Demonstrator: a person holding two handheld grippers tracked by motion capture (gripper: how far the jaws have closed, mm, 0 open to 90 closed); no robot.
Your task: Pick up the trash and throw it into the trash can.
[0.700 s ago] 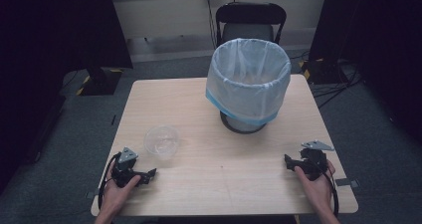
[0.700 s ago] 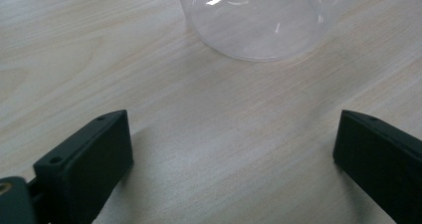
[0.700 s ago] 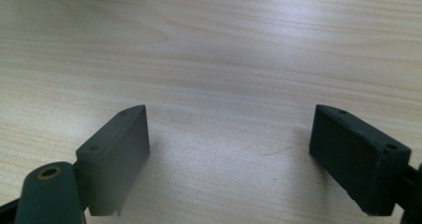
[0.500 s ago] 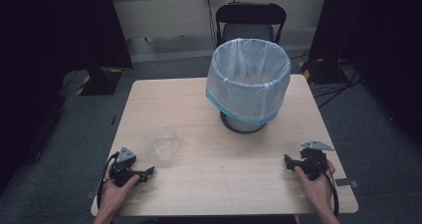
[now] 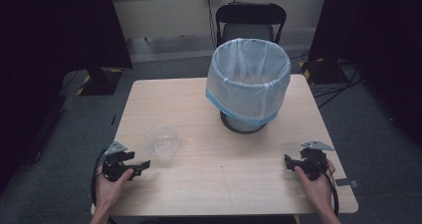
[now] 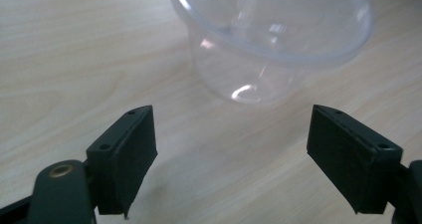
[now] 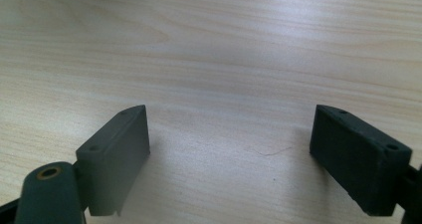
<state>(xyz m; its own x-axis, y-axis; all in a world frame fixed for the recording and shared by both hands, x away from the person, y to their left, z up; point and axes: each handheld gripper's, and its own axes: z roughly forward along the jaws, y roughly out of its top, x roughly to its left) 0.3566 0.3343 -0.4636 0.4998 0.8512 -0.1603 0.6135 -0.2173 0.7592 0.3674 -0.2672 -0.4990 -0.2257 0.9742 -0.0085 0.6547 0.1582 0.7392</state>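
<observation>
left gripper (image 6: 231, 154) jaws wide apart, holding nothing, aimed at clear plastic cup (image 6: 272, 37) just ahead on table (image 5: 199, 109), likely lining up a grab. right gripper (image 7: 231, 159) equally spread, nothing held. lined bin (image 5: 248, 79) beyond, probable drop target.

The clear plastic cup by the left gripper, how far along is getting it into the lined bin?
Nothing looks done: the clear cup stands upright on the table, apart from the lined bin. In hand: the left gripper is open and faces the cup. Left, judging by the layout: grasp, carry, drop. The right gripper is open over bare wood.
</observation>
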